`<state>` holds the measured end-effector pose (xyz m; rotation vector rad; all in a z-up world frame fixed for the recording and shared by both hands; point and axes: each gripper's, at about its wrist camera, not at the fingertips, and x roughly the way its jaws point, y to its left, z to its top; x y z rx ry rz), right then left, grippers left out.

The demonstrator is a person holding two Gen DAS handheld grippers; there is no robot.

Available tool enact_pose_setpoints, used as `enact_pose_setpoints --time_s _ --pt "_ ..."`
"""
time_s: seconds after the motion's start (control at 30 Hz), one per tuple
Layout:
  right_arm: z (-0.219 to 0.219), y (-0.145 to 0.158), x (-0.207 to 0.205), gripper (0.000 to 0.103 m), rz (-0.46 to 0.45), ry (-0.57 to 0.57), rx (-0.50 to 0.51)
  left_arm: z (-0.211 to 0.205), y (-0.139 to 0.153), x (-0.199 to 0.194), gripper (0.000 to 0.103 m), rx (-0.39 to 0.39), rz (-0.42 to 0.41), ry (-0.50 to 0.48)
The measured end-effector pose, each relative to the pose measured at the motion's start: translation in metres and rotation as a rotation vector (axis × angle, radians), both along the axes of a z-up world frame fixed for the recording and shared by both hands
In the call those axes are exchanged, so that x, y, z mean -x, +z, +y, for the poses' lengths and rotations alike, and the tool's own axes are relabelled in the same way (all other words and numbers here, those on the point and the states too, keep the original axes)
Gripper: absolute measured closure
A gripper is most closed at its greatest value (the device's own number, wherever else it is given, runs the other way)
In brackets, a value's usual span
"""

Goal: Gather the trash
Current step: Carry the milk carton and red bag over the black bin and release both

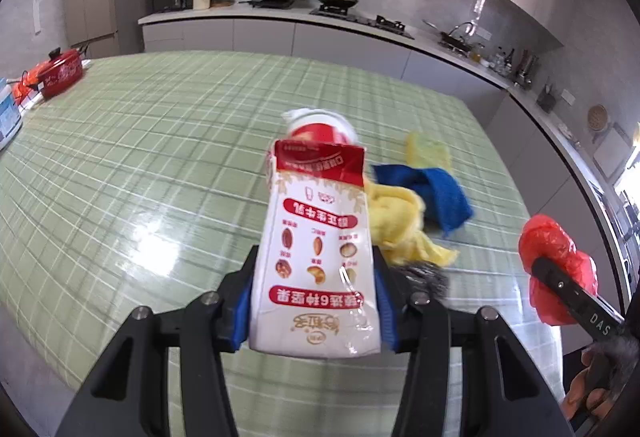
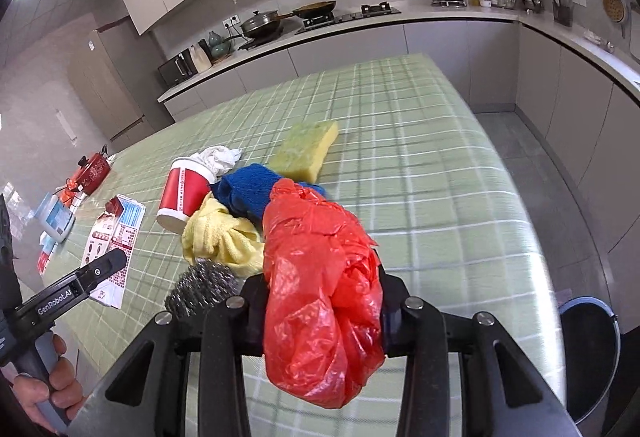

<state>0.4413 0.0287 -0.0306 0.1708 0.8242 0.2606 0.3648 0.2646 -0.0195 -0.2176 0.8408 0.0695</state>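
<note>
Left wrist view shows the left gripper (image 1: 316, 301) pinching a flattened milk carton (image 1: 316, 249) between its blue pads (image 1: 241, 311); the carton is glossy white card with a red band and printed nuts, creased at its lower end, and it is lifted clear of the table (image 1: 140, 141). That table wears a shiny green checked cover that reflects light. Beyond the carton lies a red paper cup (image 2: 184, 193) on its side, with a crumpled white tissue (image 2: 218, 157) at its mouth. Beside the cup sit a soft yellow cloth (image 2: 218, 237), knotted and rumpled, and a fuzzy blue cloth (image 2: 248, 193) partly over it. A yellow sponge (image 2: 306, 149), a thick block with a greenish top, lies just past the blue cloth. A steel wool ball (image 2: 200, 287), grey and wiry, rests near the yellow cloth. In the right wrist view the right gripper (image 2: 324, 313) is clamped on a bunched red plastic bag (image 2: 320, 297), thin, wrinkled and translucent, which bulges above and below the fingers. Both grippers angle downward toward the table. A hand (image 2: 48, 389) wraps the grey handle of the left gripper at the lower left. A dark round bin (image 2: 588, 353) stands on the floor by the table's right edge.
</note>
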Motion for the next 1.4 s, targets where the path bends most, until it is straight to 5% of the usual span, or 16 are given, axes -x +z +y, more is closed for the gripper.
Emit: enact_pose_setpoints --time_s 0.8,1.03,1.4 --pt "-0.064 0.005 0.098 0.062 0.006 -0.153 0.026 -0.086 0.005 0.047 0.052 0.010 -0.019 -0.217" --pt "-0.117 0.009 0.111 0.062 -0.020 -0.164 0.016 -0.137 0.012 0.059 0.052 0.002 -0.051 -0.218" --pt "-0.288 -0.011 0.122 0.062 0.035 -0.252 0.024 -0.291 0.000 0.063 0.052 0.048 -0.009 -0.292"
